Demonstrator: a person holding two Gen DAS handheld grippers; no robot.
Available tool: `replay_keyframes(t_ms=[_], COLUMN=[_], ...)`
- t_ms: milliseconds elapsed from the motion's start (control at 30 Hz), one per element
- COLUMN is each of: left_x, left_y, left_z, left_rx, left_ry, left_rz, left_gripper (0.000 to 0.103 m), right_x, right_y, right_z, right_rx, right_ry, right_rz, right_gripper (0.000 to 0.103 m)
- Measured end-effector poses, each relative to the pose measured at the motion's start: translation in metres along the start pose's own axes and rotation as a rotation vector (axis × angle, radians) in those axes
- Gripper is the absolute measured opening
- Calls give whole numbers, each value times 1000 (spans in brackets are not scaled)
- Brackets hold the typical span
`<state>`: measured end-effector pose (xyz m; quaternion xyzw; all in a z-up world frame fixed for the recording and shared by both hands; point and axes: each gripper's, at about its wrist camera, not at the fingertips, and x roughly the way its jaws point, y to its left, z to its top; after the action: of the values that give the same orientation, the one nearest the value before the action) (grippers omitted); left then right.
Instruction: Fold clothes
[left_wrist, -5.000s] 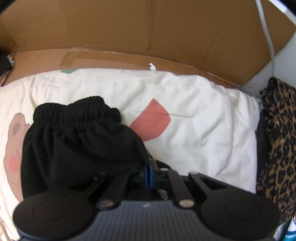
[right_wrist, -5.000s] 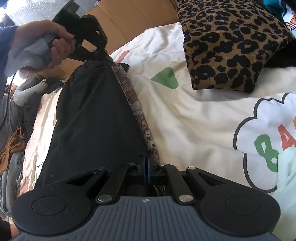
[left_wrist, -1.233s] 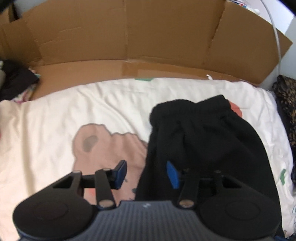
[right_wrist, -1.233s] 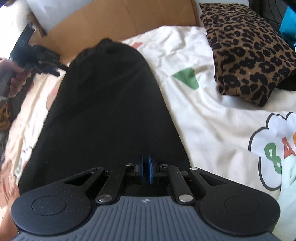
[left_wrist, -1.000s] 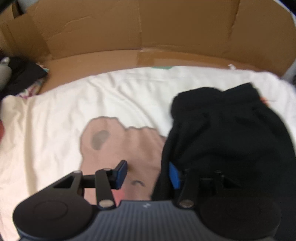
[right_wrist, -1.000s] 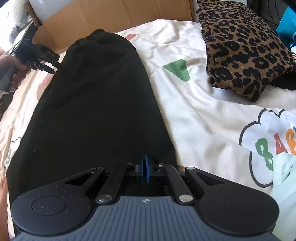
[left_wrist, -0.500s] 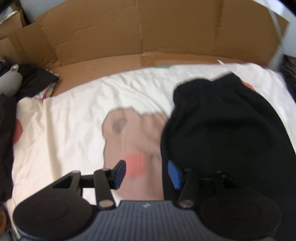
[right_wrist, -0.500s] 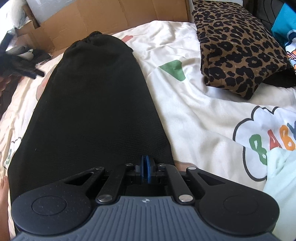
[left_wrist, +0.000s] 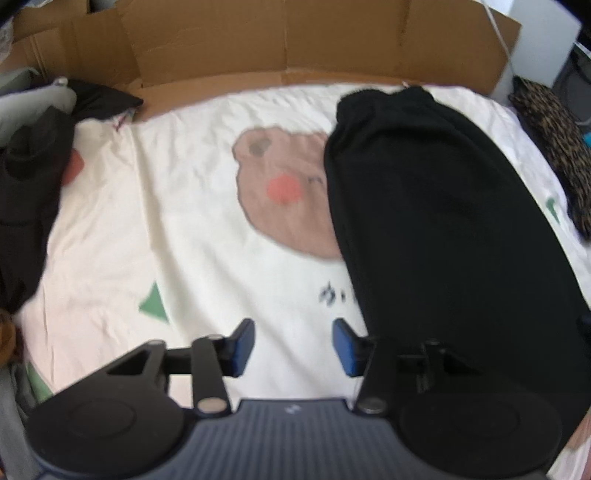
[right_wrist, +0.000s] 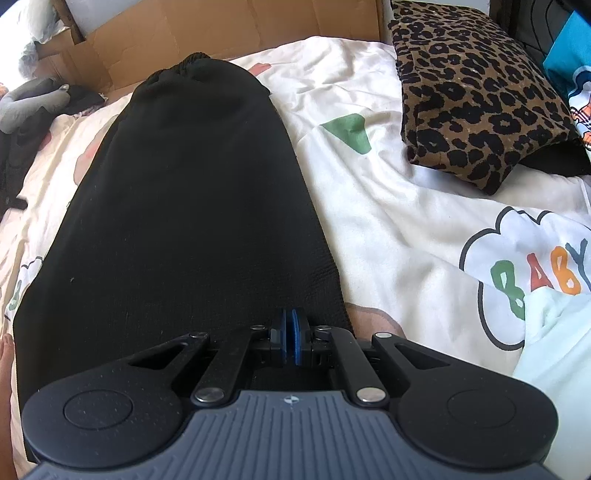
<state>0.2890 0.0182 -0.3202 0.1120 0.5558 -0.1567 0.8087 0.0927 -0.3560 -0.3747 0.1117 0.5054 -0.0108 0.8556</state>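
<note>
A long black garment (right_wrist: 192, 206) with an elastic waistband lies flat and stretched out on the printed bed sheet (right_wrist: 424, 236), waistband at the far end by the cardboard. My right gripper (right_wrist: 290, 341) is shut on its near hem. In the left wrist view the same black garment (left_wrist: 443, 221) fills the right side. My left gripper (left_wrist: 293, 345) hangs open over bare sheet just left of the garment's edge, with nothing between its blue pads.
A cardboard wall (left_wrist: 288, 44) borders the bed's far edge. A leopard-print folded item (right_wrist: 476, 92) lies to the right. Dark clothes and a grey piece (left_wrist: 29, 158) are heaped at the left. A pale mint cloth (right_wrist: 557, 354) sits at the near right.
The left gripper let go of the waistband, opened, and drew back along the garment's left side toward the near end. The garment now lies flat; the right gripper stays shut on the hem.
</note>
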Motion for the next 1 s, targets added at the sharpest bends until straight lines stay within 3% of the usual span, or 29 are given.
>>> replay_keyframes(t_ms=[100,433,567,800,900,1000], left_x=[7,11,15,14,14,8], left_y=[0,-20,-30,-39,-47,-46], left_z=[-20,-81,-93,-92,-98,-99], left_rx=[9,158,212,299,389,384], left_ry=[53,112,111,50,30,12], left_rz=[-9,-145,-140,-150,-132,-172], left_gripper=[33,34,34,36,36,38], right_x=[1,-6,-15,-32,-30,-25], right_y=[1,-8,-17,2,18,33], right_z=[-1,-14,-18,-12,-5,0], right_rx=[-14,-35,8,-3,-51,-96], right_ry=[11,82,101,61,56,62], right_rz=[-20,-61,-84,3,44,73], right_gripper=[7,7,7,6,7,7])
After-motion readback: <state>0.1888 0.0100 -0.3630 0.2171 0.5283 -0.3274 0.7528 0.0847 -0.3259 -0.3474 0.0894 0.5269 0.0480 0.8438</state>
